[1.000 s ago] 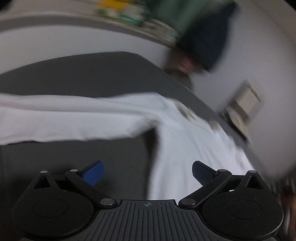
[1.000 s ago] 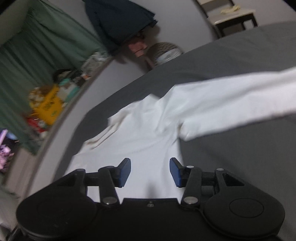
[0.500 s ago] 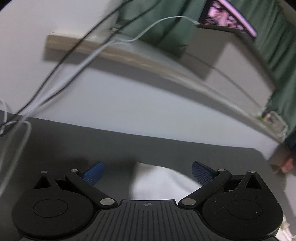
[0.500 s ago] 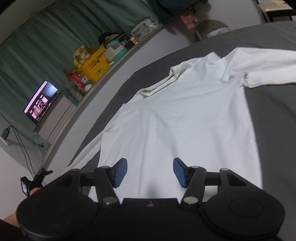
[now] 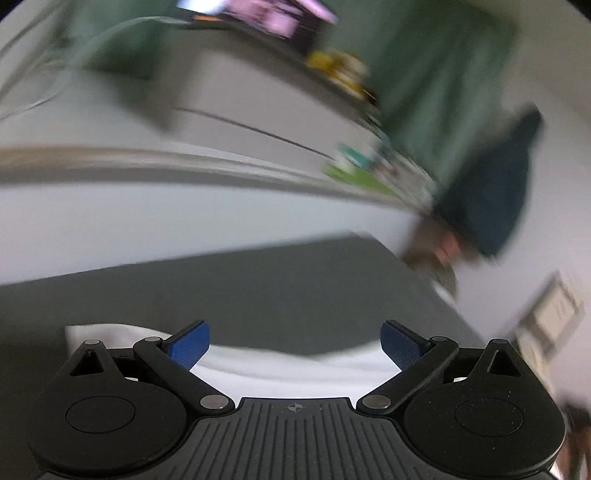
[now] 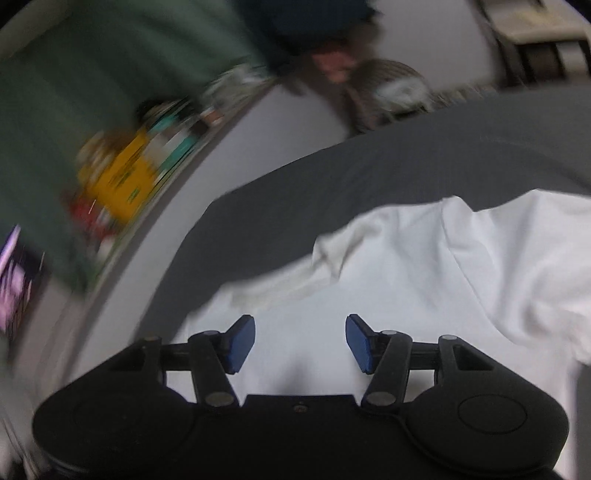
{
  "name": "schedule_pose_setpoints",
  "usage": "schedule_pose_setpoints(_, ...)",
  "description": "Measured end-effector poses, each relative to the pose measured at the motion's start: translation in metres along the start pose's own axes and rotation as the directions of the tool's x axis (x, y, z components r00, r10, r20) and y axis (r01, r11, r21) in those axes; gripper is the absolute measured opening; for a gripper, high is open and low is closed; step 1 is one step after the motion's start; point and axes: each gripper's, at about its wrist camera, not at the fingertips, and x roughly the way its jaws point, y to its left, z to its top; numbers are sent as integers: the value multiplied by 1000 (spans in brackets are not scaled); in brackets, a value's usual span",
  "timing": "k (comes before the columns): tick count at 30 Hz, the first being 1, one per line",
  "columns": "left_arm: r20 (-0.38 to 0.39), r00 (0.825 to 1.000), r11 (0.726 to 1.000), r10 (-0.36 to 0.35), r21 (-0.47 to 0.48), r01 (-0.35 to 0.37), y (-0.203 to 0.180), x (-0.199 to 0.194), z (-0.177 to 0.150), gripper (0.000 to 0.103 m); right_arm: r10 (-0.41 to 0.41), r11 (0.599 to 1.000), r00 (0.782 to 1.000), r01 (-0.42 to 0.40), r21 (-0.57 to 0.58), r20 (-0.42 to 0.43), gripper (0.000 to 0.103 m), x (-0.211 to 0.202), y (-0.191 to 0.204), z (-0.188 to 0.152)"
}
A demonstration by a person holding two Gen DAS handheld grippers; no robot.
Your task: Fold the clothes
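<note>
White shirt [image 6: 424,295] lies spread on the dark grey bed [image 6: 406,173], collar end crumpled toward the far side, one sleeve trailing off to the right edge of the right wrist view. Cloth is rumpled around the shoulder seam.

Right claw [image 6: 300,341] hovers over the body of the shirt, blue pads [image 6: 242,343] set about half apart, nothing between them but bare white fabric below; no grip on the cloth.

Left claw [image 5: 295,343] stands wide, its blue pads [image 5: 190,347] far apart and empty. Beneath it, only a strip of the shirt [image 5: 288,373] shows, with grey bed [image 5: 240,291] beyond.

Background badly blurred in both views: green curtain [image 6: 92,74], a yellow box [image 6: 122,177] among clutter on a ledge along the pale wall, a lit screen [image 5: 266,18], a dark garment [image 5: 495,192] hanging.
</note>
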Motion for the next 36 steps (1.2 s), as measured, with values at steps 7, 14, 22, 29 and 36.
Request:
schedule_pose_setpoints(7,-187,949,958,-255,85,274,-91,-31,-38,100,-126,963,989,142,228,-82,54,87,-12,46)
schedule_pose_setpoints(14,-212,936,940,-280,139,312,-119,-60,-66,99,-209,913,968,244,326,-139,6,120,-27,66)
schedule_pose_setpoints(22,-165,905,915,-391,40,402,-130,-56,-76,100,106,806,991,-132,578,80,95,97,-73,60)
schedule_pose_setpoints(29,-157,913,924,-376,12,383,-135,-51,-83,100,-9,997,991,-1,-72,-135,68,68,-28,64)
schedule_pose_setpoints(36,-161,912,917,-377,73,392,-149,-57,-84,99,-133,781,941,-93,-618,-310,19,112,55,-38)
